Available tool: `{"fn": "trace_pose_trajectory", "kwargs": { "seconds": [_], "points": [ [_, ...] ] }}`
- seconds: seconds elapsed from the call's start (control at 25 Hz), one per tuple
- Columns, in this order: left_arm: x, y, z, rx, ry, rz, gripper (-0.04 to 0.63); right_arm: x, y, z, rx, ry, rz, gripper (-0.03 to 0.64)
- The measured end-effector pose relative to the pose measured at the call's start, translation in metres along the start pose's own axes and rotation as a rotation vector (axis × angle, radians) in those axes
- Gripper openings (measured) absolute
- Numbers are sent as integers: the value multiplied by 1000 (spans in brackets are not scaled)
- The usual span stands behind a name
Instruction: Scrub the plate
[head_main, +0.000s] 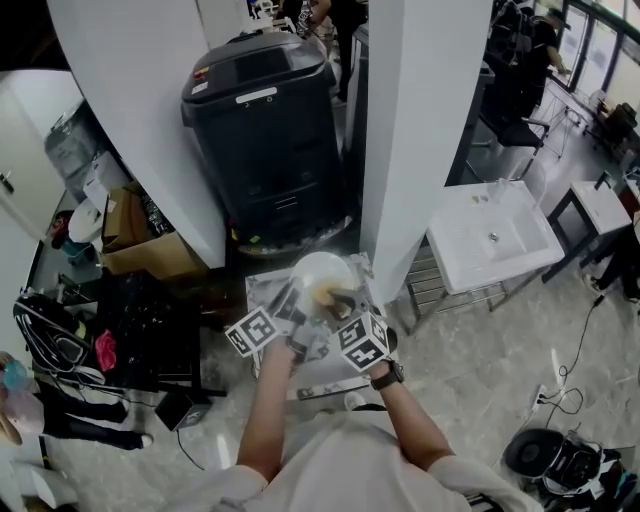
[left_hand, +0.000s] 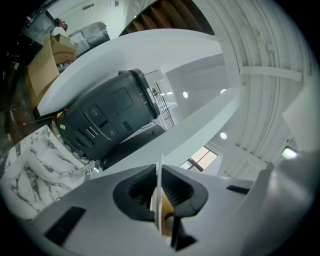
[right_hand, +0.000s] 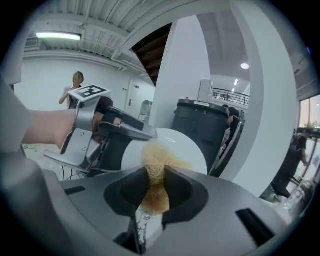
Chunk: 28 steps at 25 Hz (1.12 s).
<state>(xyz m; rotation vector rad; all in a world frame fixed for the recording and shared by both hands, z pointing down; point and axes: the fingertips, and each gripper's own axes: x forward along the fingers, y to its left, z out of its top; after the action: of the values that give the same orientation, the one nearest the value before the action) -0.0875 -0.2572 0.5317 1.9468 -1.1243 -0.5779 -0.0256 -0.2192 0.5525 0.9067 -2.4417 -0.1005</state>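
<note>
A white plate (head_main: 322, 273) is held up on edge above a small marble-patterned table. My left gripper (head_main: 291, 312) is shut on its rim; in the left gripper view the plate (left_hand: 159, 186) shows as a thin white edge clamped between the pads. My right gripper (head_main: 343, 305) is shut on a tan mesh scrubber (right_hand: 154, 167), which presses against the face of the plate (right_hand: 184, 148). The left gripper (right_hand: 102, 134) and the hand holding it show at the left of the right gripper view. The scrubber (left_hand: 167, 210) also peeks from behind the plate in the left gripper view.
A large black wheeled bin (head_main: 265, 130) stands just beyond the marble-patterned table (head_main: 262, 296), between two white pillars. A white sink (head_main: 490, 236) is at the right. A cardboard box (head_main: 140, 245) and dark bags lie on the floor at the left.
</note>
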Motion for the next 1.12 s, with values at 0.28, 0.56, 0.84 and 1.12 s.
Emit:
{"fn": "trace_pose_trajectory", "kwargs": {
  "seconds": [0.28, 0.56, 0.84, 1.12],
  "points": [
    [0, -7, -30, 2, 83, -27, 23, 0, -22, 11, 24, -62, -98, 94],
    [-3, -8, -40, -10, 112, -30, 23, -7, -70, -15, 101, -20, -204, 94],
    [-10, 8, 9, -24, -30, 27, 23, 4, -33, -8, 42, 2, -125, 94],
    [-18, 22, 11, -34, -48, 48, 23, 18, 24, 5, -29, -7, 5, 94]
  ]
}}
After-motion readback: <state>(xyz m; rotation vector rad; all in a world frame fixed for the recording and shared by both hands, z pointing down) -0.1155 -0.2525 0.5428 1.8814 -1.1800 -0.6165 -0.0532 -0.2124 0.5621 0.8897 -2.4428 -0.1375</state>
